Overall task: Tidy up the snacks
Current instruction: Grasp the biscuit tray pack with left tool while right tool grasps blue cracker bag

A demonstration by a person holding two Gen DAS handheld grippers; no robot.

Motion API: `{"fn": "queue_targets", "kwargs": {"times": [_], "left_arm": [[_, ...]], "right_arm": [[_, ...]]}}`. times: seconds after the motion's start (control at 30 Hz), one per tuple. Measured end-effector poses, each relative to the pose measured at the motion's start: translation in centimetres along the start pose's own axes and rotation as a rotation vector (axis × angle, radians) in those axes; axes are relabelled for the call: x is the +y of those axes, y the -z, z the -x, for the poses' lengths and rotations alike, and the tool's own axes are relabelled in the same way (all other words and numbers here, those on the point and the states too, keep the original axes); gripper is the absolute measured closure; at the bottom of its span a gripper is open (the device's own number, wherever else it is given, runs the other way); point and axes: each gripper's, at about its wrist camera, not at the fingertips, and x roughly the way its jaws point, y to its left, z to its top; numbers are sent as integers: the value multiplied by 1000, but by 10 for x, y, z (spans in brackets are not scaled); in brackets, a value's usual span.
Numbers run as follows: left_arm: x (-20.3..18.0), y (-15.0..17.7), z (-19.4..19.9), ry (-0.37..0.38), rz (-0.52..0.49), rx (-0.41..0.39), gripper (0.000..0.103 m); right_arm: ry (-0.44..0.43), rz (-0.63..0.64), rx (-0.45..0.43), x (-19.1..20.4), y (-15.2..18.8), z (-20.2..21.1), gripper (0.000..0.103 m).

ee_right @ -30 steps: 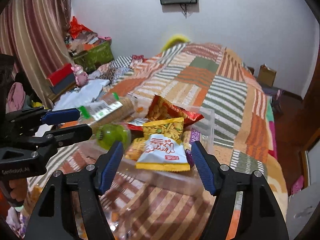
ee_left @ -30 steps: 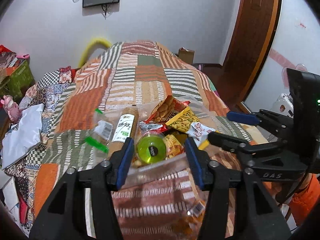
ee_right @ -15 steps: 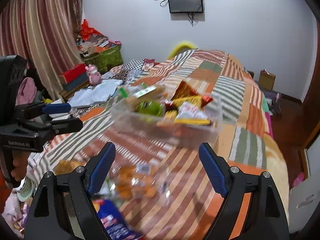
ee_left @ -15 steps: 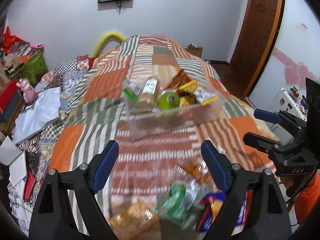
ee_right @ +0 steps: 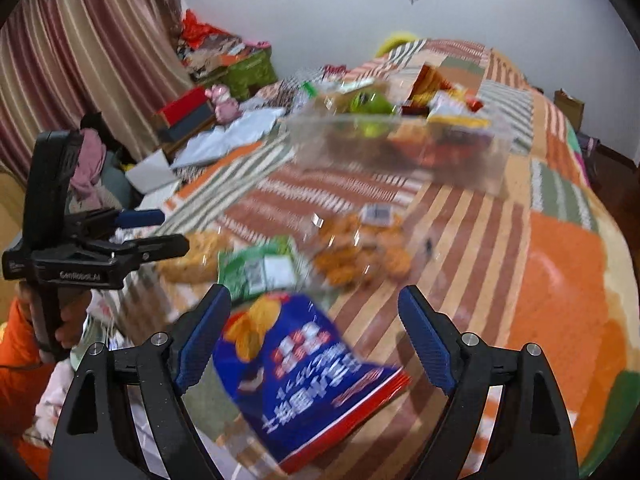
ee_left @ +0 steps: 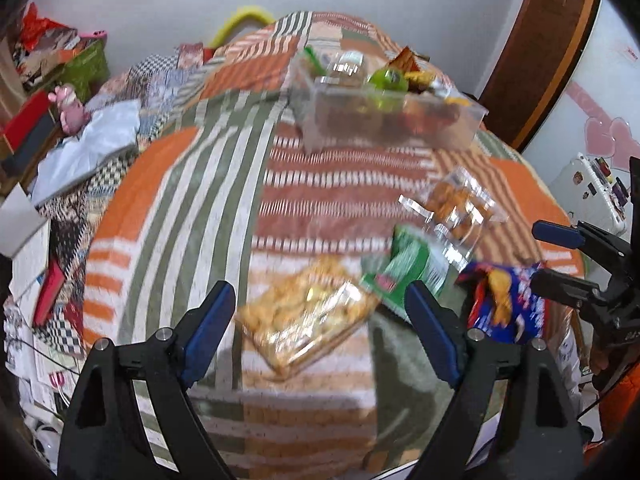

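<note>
A clear plastic bin [ee_left: 384,120] [ee_right: 400,148] full of snacks stands far back on the striped quilt. Near me lie loose snacks: a clear bag of yellow crackers [ee_left: 308,316] [ee_right: 192,256], a green packet [ee_left: 408,268] [ee_right: 260,268], a clear pack of orange snacks [ee_left: 456,204] [ee_right: 360,248] and a blue chip bag [ee_left: 504,304] [ee_right: 304,368]. My left gripper [ee_left: 320,328] is open and empty, over the cracker bag. My right gripper [ee_right: 316,336] is open and empty, over the blue chip bag.
The quilted bed [ee_left: 192,200] drops off at its near edge. To the left of the bed are white paper [ee_left: 92,152], boxes and a pink toy [ee_left: 70,108]. A wooden door [ee_left: 536,52] stands at the right.
Both grippers have pulled back from the bin toward the near edge of the bed and tilted down. Their jaws have opened wider. The loose snacks now lie under them.
</note>
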Motion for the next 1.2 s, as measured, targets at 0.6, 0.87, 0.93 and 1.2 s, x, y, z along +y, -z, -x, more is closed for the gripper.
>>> {"fn": "queue_targets", "kwargs": {"times": [0.6,0.87,0.93,1.2], "left_arm": [[6,15,-19,5,-9,-1,27],[-11,27,-10,33,-56,15,29],[-12,30,-8,26,-58,18,32],[-17,35,-6,3,-48,-12,38]], "right_arm": [[20,132,130,22,32,-30,16],[11,100,100,14,32,-21,31],[1,79,90,10,32,-17,34],[-16,27,42,-1,27,-1,37]]}}
